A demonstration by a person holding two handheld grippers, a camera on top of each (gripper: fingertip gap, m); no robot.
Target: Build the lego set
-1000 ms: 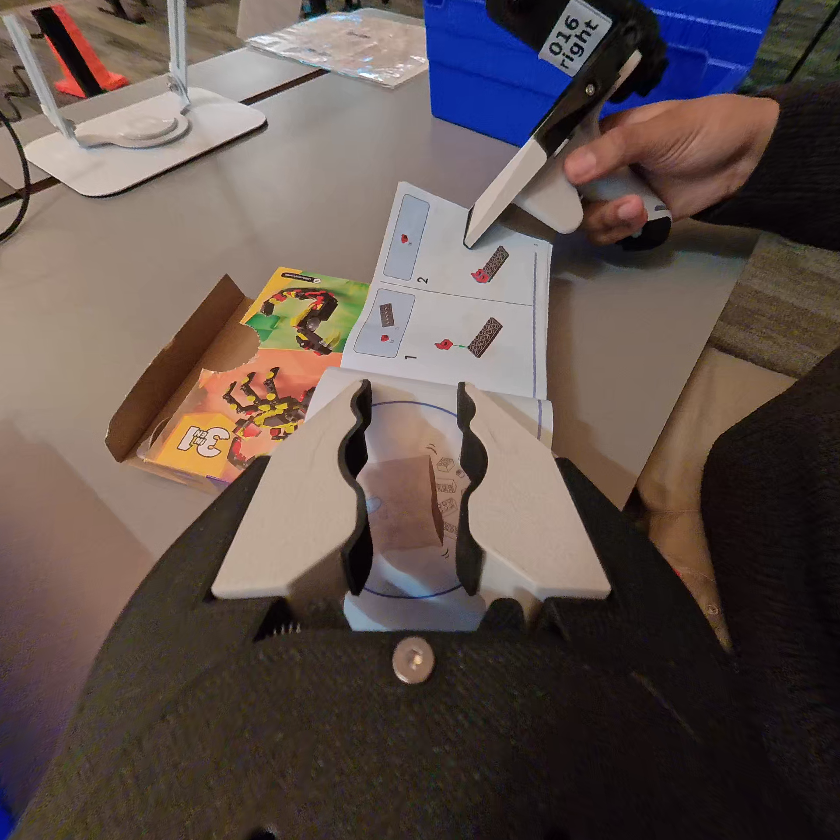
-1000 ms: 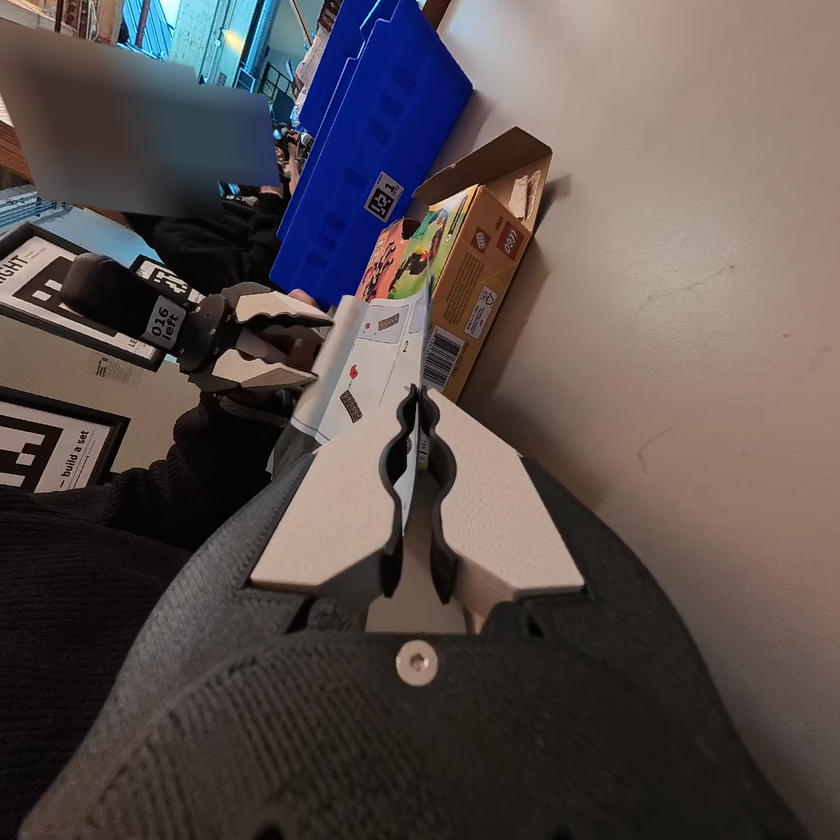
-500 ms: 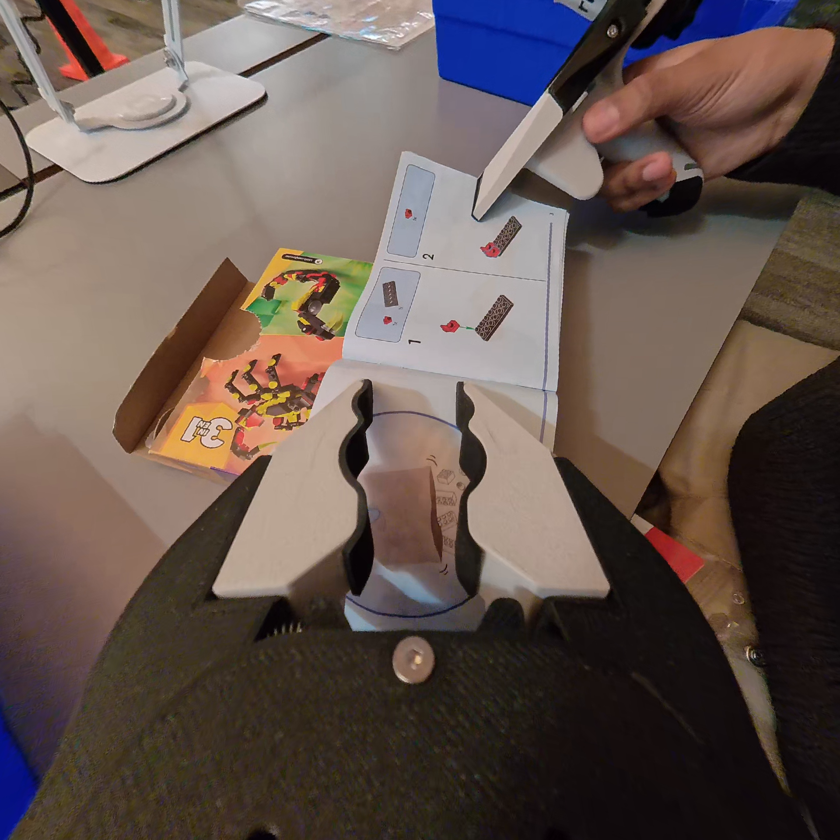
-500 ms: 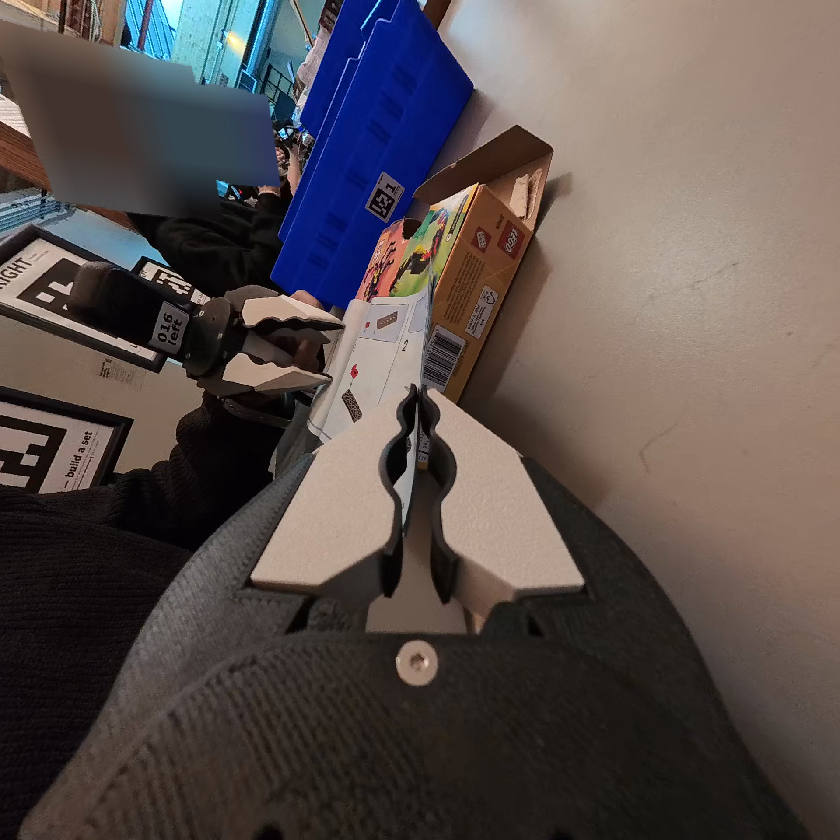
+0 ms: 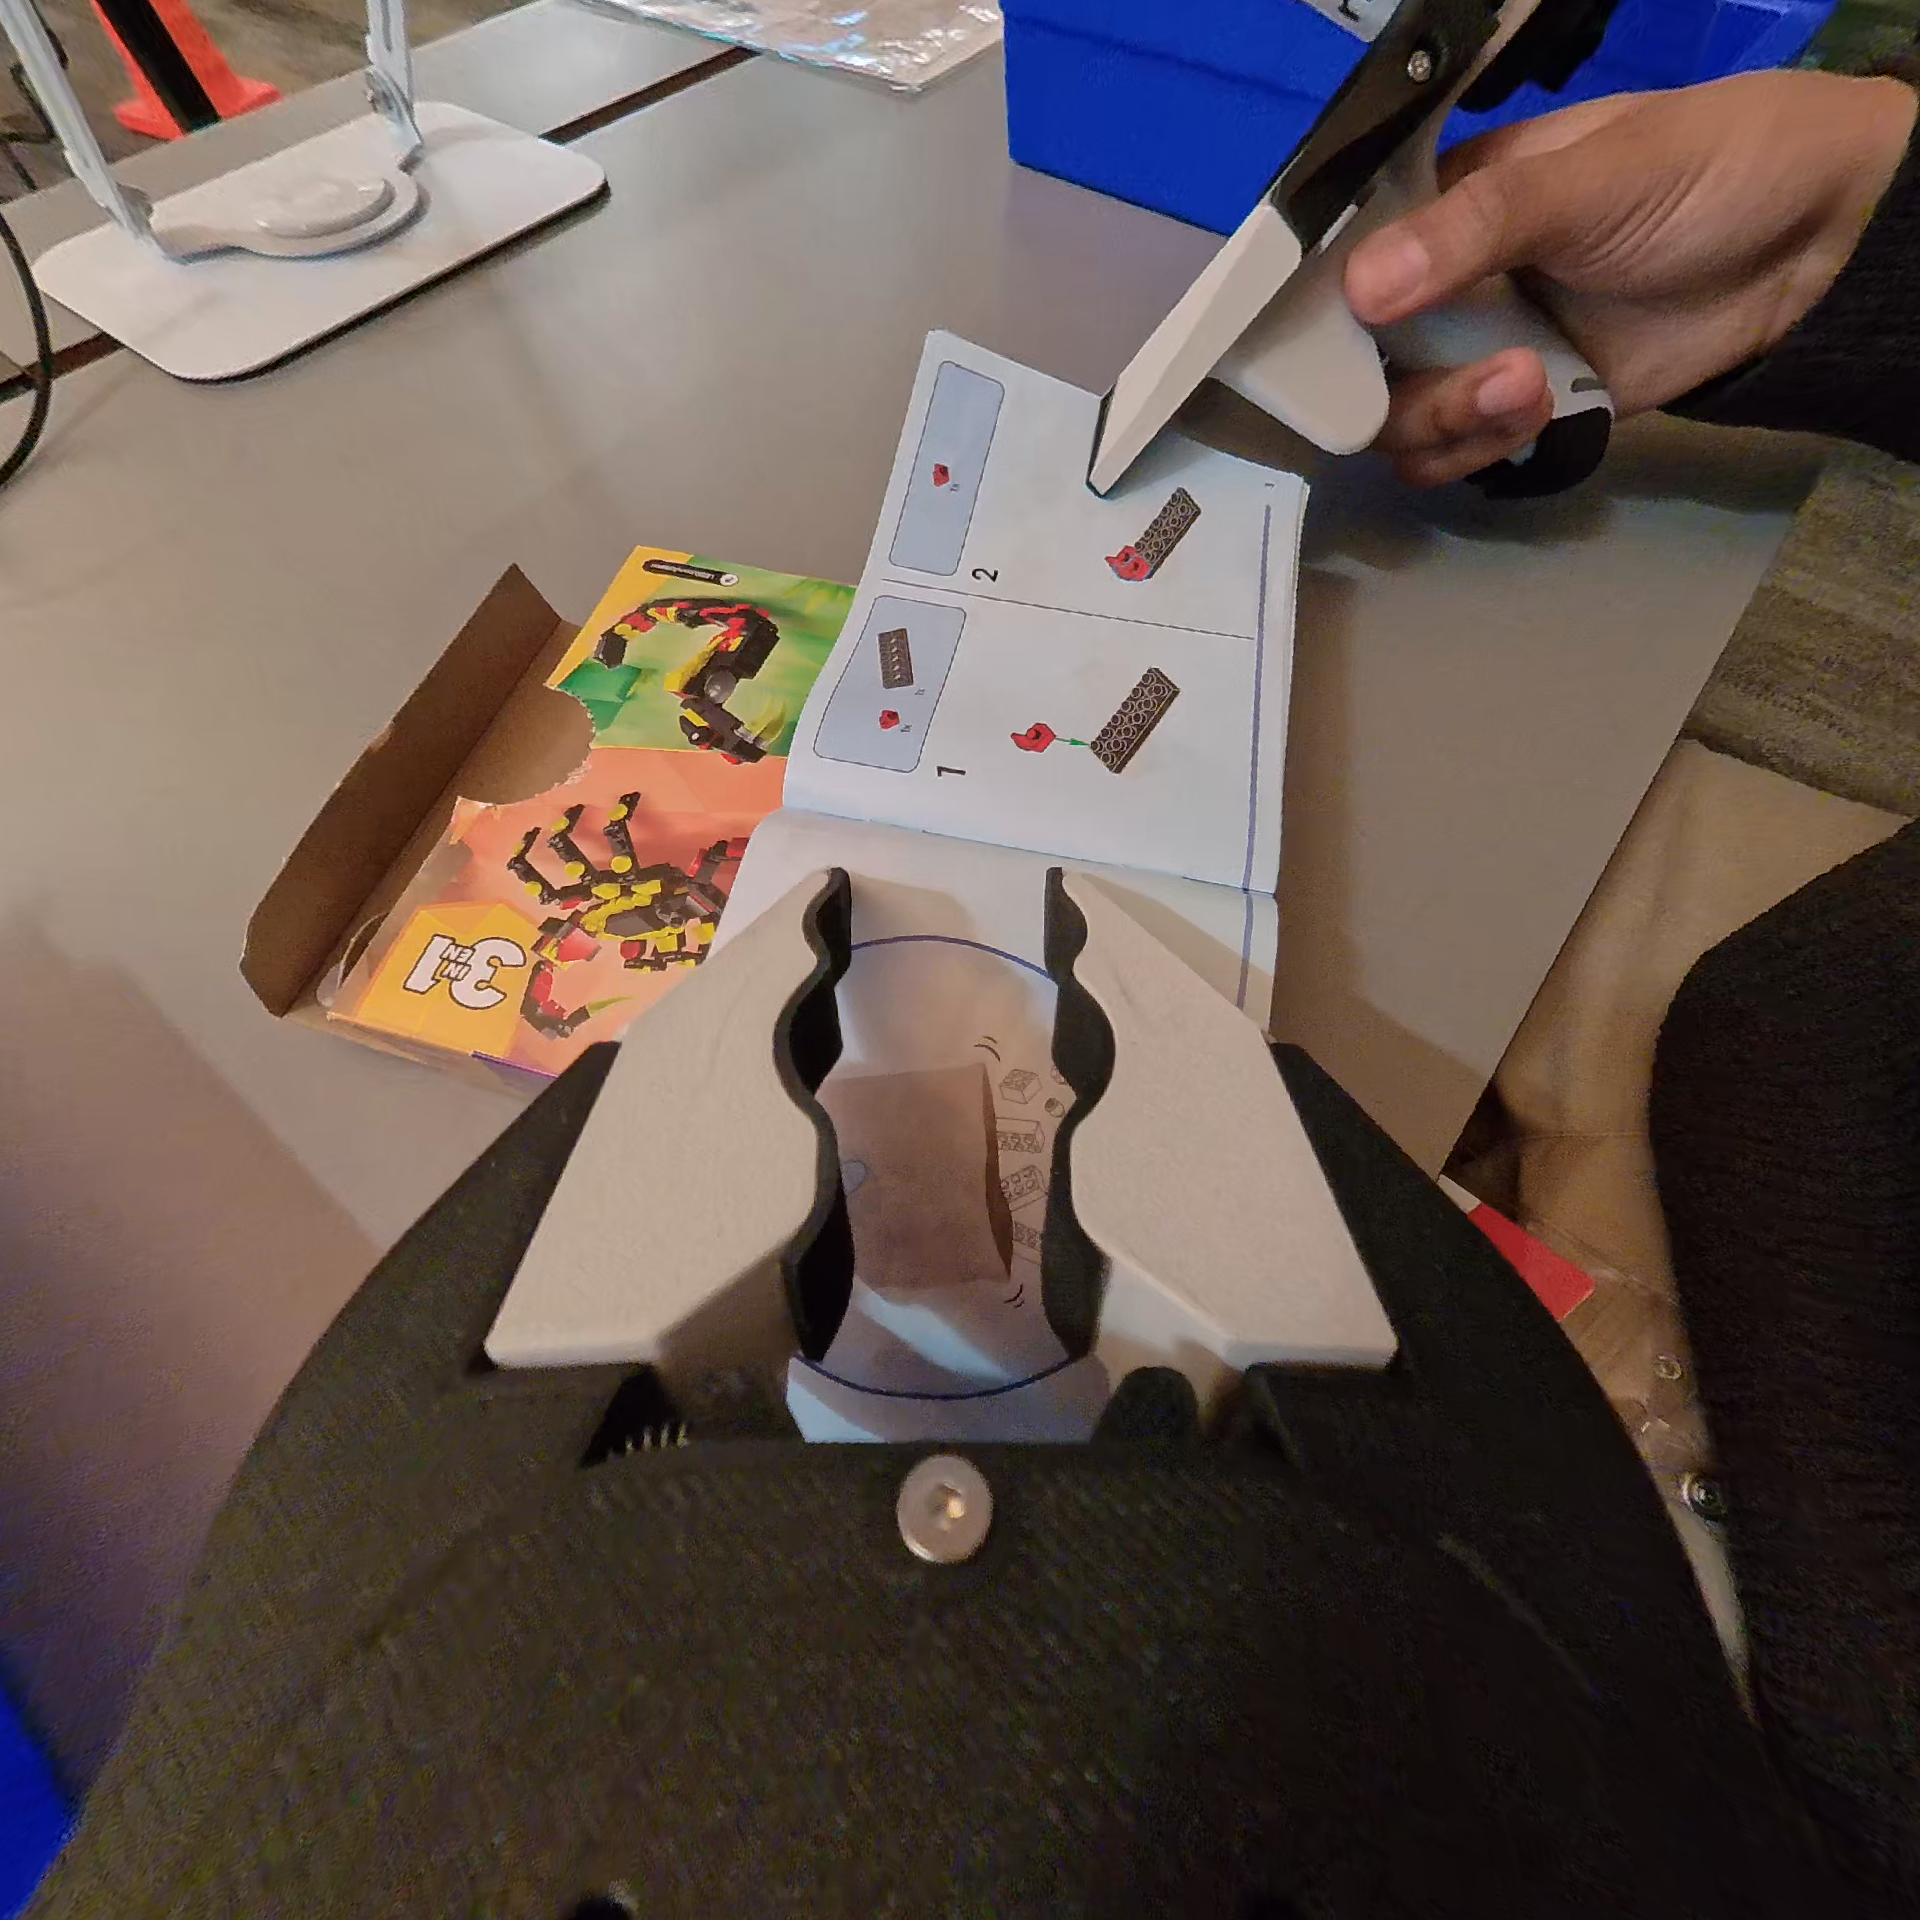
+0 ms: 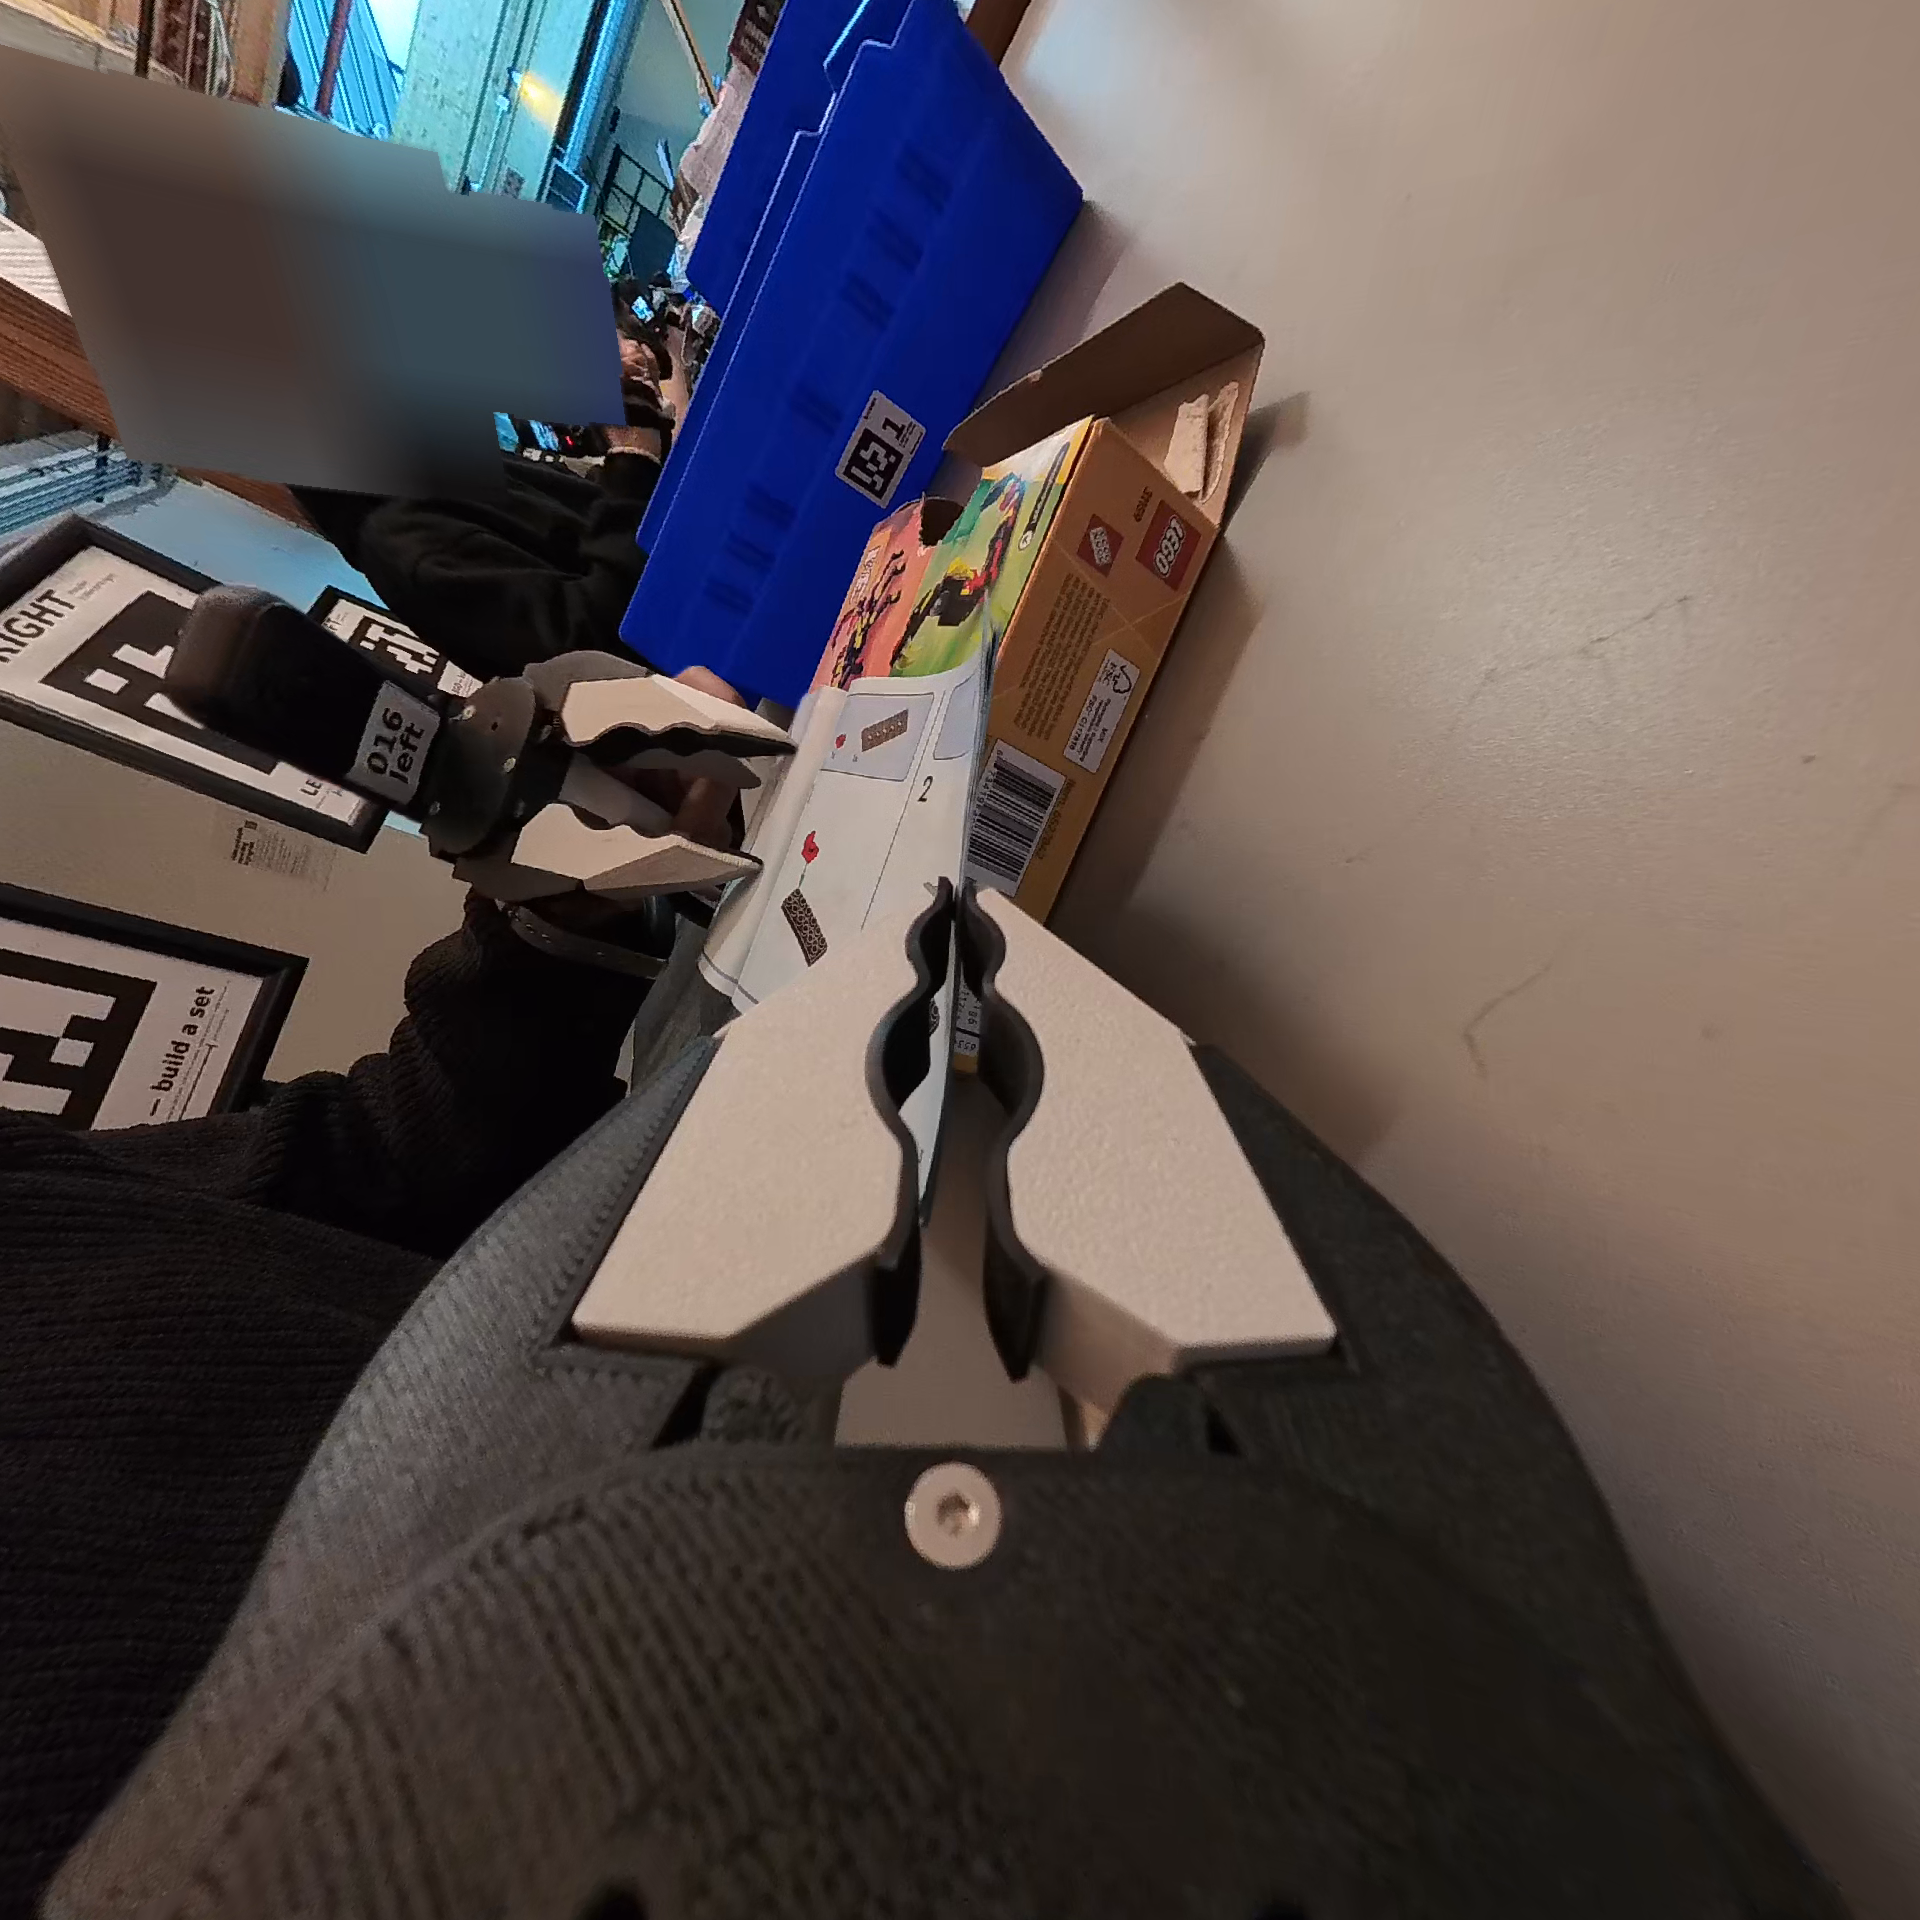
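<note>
Lego box (image 5: 582, 831) lies flat on the grey bench (image 5: 520, 416), flap open at its left end. Overlapping its right side, the instruction booklet (image 5: 1060, 665) is spread open. Left tool (image 5: 945, 894) hovers over the booklet's near page, fingers apart, gripping nothing. Right tool (image 5: 1103, 480), held in a hand (image 5: 1621, 270), is pinched closed on the booklet's far page edge. Blue bin (image 5: 1164, 114) stands behind.

We see bare grey table (image 5: 312, 499) to the left of the open lego box (image 5: 499, 831). Far off, a blue bin (image 5: 1143, 114) and a white stand base (image 5: 312, 239) block passage; the instruction booklet (image 5: 1081, 665) covers the near right.
</note>
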